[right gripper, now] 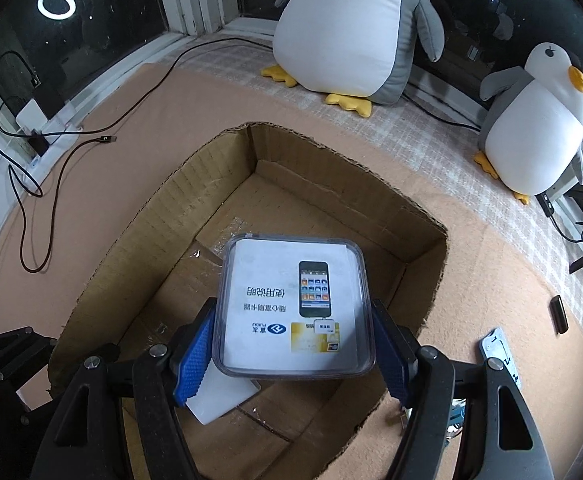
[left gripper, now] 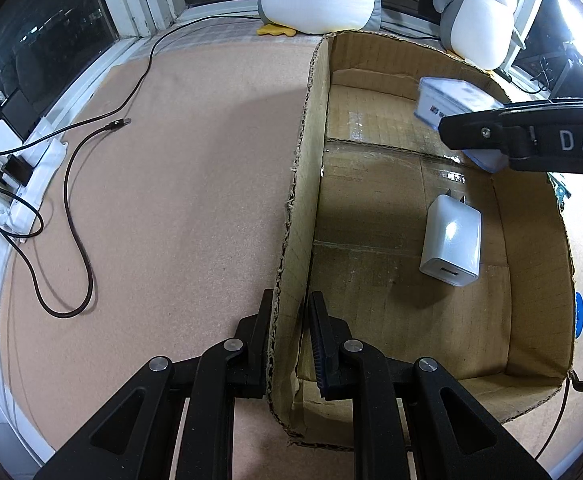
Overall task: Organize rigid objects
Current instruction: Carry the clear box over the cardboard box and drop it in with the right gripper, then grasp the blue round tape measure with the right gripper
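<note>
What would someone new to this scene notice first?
Probably the clear plastic case with a phone leaflet, clamped in the right tongs above the open cardboard box. Then the white charger lying inside, and the left tongs pinching the box's wall.

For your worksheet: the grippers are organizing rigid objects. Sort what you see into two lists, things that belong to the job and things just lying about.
Belongs to the job:
cardboard box, wall clamped by left gripper
clear plastic case, held over it by right gripper
white charger, inside the box

Just lying about:
large plush penguin
small plush penguin
black cable
power strip
</note>
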`<state>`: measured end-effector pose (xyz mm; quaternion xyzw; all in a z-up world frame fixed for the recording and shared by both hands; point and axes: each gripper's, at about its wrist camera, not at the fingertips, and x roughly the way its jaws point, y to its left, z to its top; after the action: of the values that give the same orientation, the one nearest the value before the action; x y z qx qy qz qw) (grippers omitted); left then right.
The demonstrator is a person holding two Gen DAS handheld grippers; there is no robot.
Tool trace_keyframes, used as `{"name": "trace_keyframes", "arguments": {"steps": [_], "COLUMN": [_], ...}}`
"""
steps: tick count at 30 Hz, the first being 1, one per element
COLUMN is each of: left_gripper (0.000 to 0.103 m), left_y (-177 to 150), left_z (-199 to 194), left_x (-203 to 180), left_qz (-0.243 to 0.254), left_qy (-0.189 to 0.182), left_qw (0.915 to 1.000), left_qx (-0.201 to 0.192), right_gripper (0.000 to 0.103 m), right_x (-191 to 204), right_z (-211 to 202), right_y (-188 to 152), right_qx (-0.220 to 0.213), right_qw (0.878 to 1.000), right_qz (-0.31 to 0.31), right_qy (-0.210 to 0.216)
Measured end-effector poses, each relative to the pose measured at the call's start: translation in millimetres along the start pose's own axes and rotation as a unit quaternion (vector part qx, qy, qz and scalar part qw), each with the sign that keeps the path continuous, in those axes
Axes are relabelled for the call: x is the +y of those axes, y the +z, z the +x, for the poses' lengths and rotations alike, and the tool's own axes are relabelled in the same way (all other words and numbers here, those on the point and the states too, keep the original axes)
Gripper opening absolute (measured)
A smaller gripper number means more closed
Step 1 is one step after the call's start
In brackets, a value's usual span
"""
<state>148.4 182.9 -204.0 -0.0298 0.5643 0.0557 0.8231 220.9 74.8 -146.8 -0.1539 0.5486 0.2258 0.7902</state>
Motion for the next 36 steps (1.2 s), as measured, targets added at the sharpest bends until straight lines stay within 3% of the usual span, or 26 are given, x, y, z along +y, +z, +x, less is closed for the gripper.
{"name": "trace_keyframes", "arguments": {"steps": [9,16,25,36], "left_gripper": [0.017,0.017,0.017,0.017], "left_y": [-1,-2,-2,-3], "left_z": [1,0,-1,-2], "left_x": [0,0,0,0], "left_qz": [0.001,0.003,0.002,0.004], "left_qy": [0.001,0.003,0.003,0.004], "left_qw": [1.0000,1.0000,1.0000,1.0000], "left_qx": [-0.001,-0.001,-0.001,-0.002], "right_gripper": [0.073,0.073,0.073,0.073], "right_x": [-4,-33,-91,-131], "right_z": [-16,-56,-96,-76], "right_y": [1,-21,-90,-172], "right_qx": [-0.016,-0.041,-0.045,0.006], "right_qw": [1.000,0.998,0.994,0.986], "right_qz": [0.009,0.041,0.101,0.166], "right_qy": [0.010,0.031,0.025,0.006]}}
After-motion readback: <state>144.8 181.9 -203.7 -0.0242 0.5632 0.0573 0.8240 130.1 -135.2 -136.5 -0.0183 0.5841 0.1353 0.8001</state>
